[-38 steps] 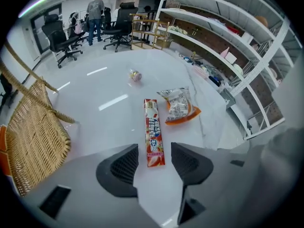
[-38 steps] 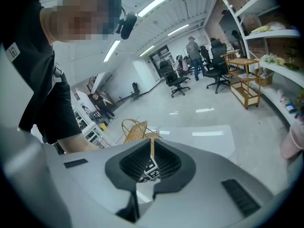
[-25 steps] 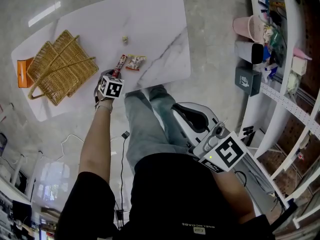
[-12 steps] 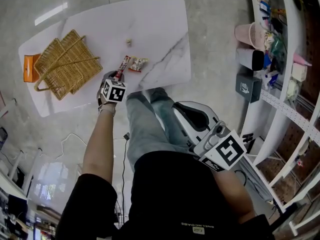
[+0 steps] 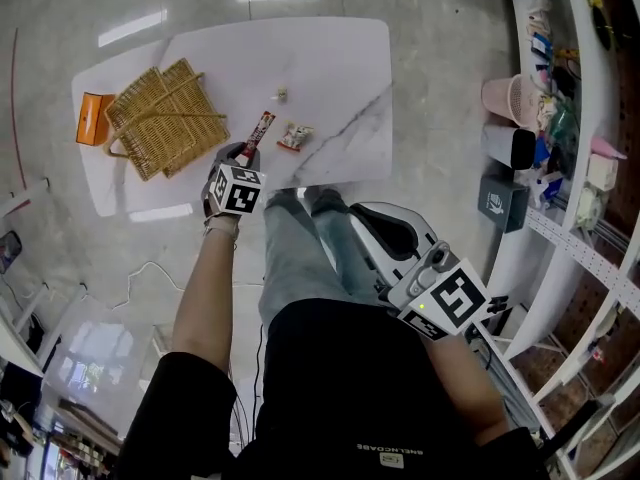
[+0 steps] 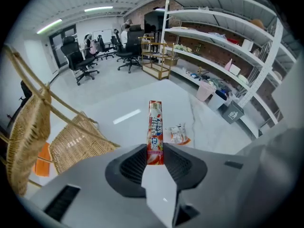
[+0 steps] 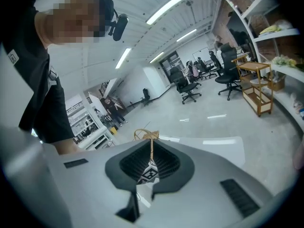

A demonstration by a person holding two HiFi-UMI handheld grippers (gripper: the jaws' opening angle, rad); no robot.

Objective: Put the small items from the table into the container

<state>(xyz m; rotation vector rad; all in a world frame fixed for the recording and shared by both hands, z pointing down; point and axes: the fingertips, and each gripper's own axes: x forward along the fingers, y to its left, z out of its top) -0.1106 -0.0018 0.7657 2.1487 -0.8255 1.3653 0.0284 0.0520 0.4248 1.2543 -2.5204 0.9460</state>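
My left gripper [image 5: 245, 151] is shut on the lower end of a red candy stick [image 5: 261, 128], held up above the near edge of the white marble table [image 5: 330, 58]. In the left gripper view the candy stick [image 6: 155, 127] stands straight up from between the pads of that gripper [image 6: 155, 158]. The wicker basket [image 5: 165, 118] with its tall handle sits on the table's left part. A small wrapped snack [image 5: 295, 136] and a tiny pale item [image 5: 282, 94] lie on the table right of the basket. My right gripper [image 5: 375, 226] hangs low beside my legs, shut on nothing [image 7: 151, 163].
An orange packet [image 5: 93, 118] lies at the table's left end, beside the basket. Shelves with bins and bottles [image 5: 520, 118] line the right side. My legs [image 5: 300, 258] stand right at the table's near edge. Office chairs [image 6: 80, 56] stand far behind.
My left gripper has risen from the table with the candy stick in it. The right gripper has come up slightly. The table sits further right and higher in the head view.
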